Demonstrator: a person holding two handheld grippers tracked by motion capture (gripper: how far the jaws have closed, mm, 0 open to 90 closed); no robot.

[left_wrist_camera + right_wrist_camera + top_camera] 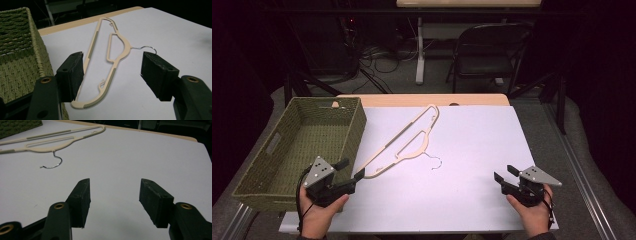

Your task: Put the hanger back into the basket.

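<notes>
A cream plastic hanger [425, 143] with a thin metal hook [437, 162] lies flat and diagonal on the white table [472, 150]. My left gripper [352, 170] sits at the hanger's near end, beside the basket, jaws open and gripping nothing. In the left gripper view the hanger [126, 46] stretches away between and below the open gripper [113, 62], its near end close to the left jaw. My right gripper [506, 173] rests open near the table's front right. In its own view the right gripper [115, 192] holds nothing, with the hanger [45, 148] far off at upper left.
A green woven basket [352, 130] stands at the table's left edge, close to my left hand; it looks bare inside. Behind the table are a folding chair [489, 50], a table leg and cables on the floor. White tabletop lies between the two grippers.
</notes>
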